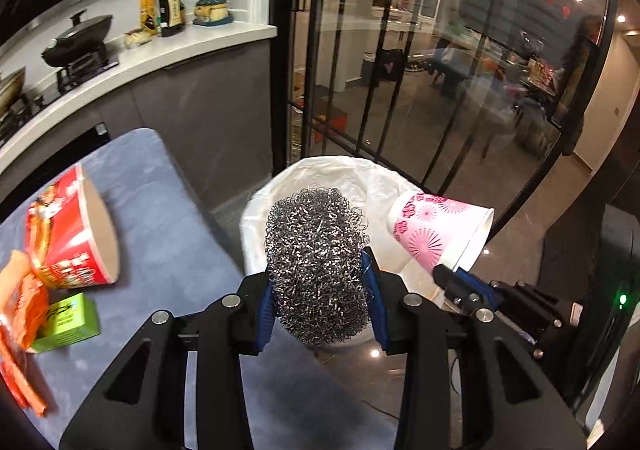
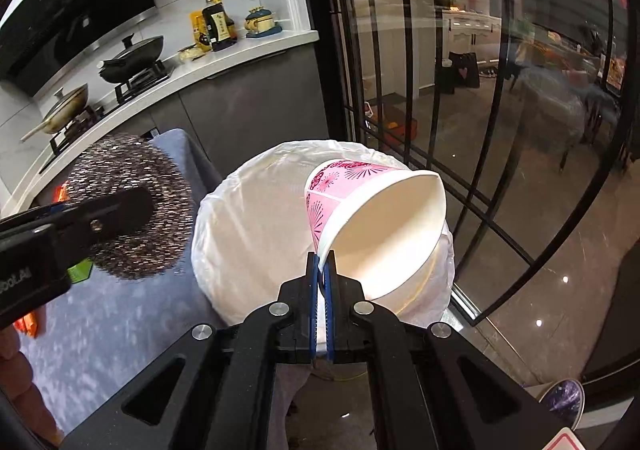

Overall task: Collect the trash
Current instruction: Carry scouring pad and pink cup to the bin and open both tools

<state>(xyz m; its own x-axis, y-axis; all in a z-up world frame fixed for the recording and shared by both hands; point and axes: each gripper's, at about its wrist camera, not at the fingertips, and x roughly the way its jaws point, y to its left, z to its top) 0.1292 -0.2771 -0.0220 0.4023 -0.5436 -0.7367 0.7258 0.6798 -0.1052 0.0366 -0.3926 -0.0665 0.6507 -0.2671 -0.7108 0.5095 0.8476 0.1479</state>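
Mid-task: left gripper [image 1: 320, 290] clamps steel scourer [image 1: 316, 262], right gripper [image 2: 322, 278] pinches rim of pink paper cup [image 2: 376, 222], both over the white-lined bin [image 2: 248, 226], neither dropped yet. Left of bin, table [image 1: 168, 218] holds noodle tub [image 1: 72, 230], green box [image 1: 68, 320], orange wrappers [image 1: 22, 302].

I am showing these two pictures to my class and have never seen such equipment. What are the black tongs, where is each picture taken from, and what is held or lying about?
There is no robot: a person holds a two-finger clamp in each hand, and each clamp carries a wide-angle camera looking along its fingers.

In the left camera's picture, the left gripper squeezes a round steel-wool scouring ball.

In the right camera's picture, the right gripper pinches the rim of a pink flowered paper cup, tipped over a bin lined with a white bag.

On the grey-blue cloth-covered table lie a red paper noodle bowl on its side, a small green box and orange wrappers.
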